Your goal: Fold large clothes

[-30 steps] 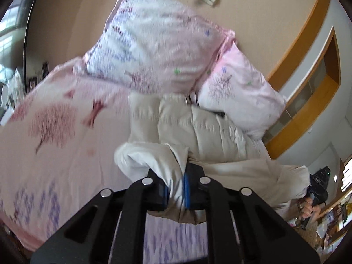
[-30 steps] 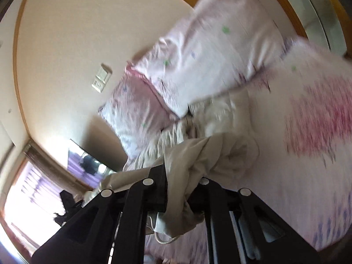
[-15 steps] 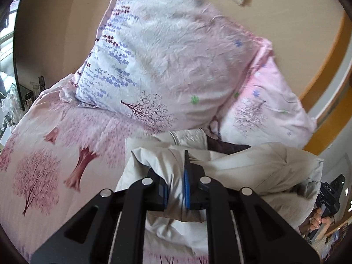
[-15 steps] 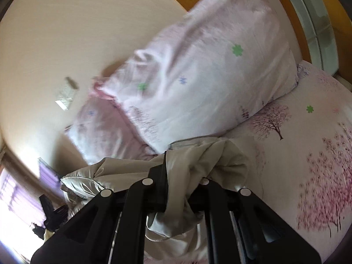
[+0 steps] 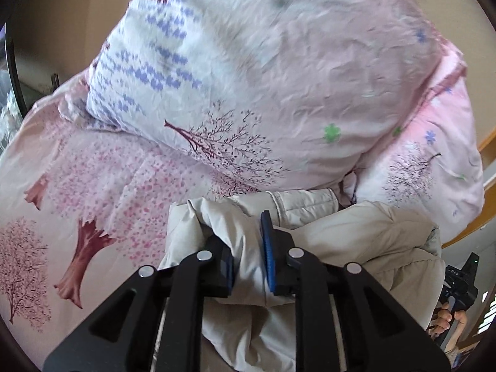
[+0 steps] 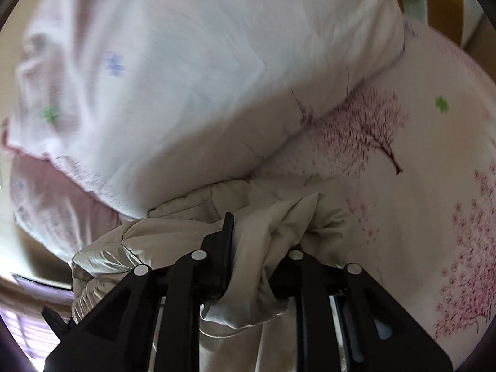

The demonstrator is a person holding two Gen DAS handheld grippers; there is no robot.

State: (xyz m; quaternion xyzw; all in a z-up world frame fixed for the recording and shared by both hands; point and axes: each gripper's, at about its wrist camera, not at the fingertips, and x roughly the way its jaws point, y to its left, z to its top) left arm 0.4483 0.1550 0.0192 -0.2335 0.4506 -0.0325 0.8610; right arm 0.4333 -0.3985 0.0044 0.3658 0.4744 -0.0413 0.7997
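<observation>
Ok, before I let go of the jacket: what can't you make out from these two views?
- Left wrist: the jacket's near half is hidden under the left gripper.
- Right wrist: the pillows are motion-blurred; the right-hand pad is buried in fabric.
- Both sets of jaws are opening with fabric between; whether the fold lies flat cannot be told.

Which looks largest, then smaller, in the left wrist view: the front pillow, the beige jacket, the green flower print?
1. Front pillow, filling most of the view.
2. Beige jacket; nearness to the camera enlarges it.
3. Green flower print, clearly smallest.

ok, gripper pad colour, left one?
Blue pads, clearest in the left wrist view.
</observation>
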